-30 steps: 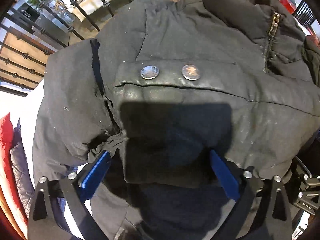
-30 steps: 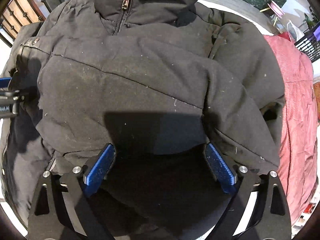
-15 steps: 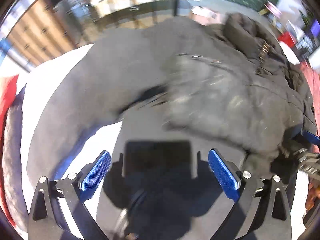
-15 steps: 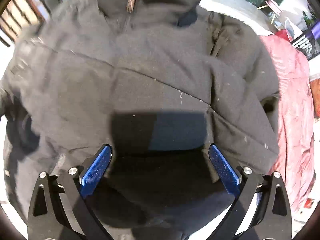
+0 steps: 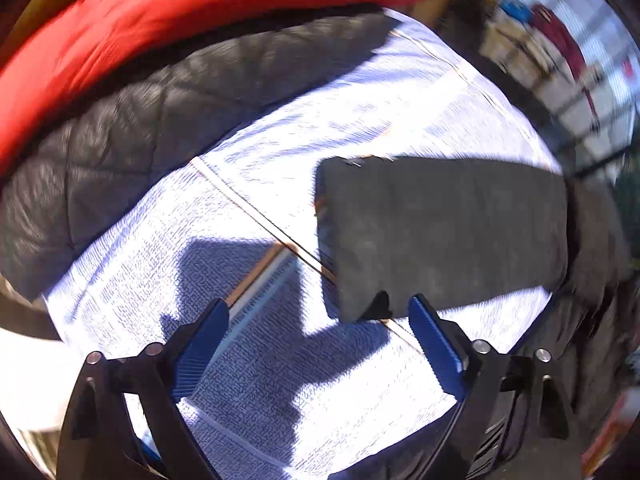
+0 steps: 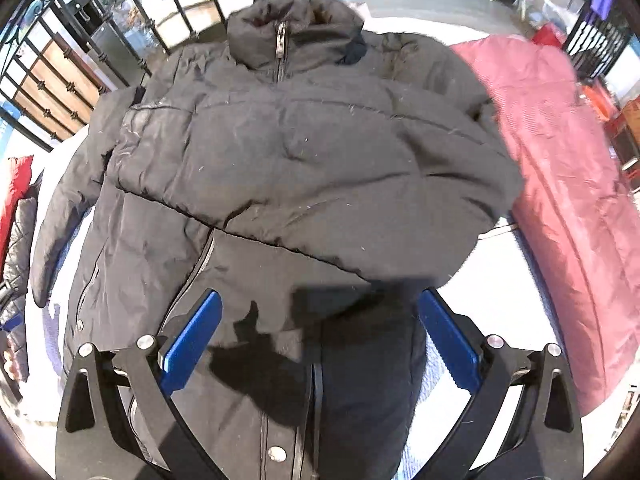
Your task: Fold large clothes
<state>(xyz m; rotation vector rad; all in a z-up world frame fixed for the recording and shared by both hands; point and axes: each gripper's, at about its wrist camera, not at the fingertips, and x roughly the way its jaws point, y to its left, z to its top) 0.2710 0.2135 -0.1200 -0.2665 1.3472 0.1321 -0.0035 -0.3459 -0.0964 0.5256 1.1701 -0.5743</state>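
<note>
The black jacket (image 6: 288,168) lies flat on the white sheet (image 5: 280,360), collar away from the right gripper (image 6: 320,340), one sleeve folded across its chest. The left gripper (image 5: 318,344) faces the other sleeve (image 5: 440,236) just ahead-right, lying crosswise. Both grippers are spread and empty.

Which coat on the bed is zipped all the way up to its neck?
The black puffer jacket, lying under the right gripper, shows its zipper closed up into the collar. The pink coat beside it shows no zipper, and neither does the quilted dark one.
</note>
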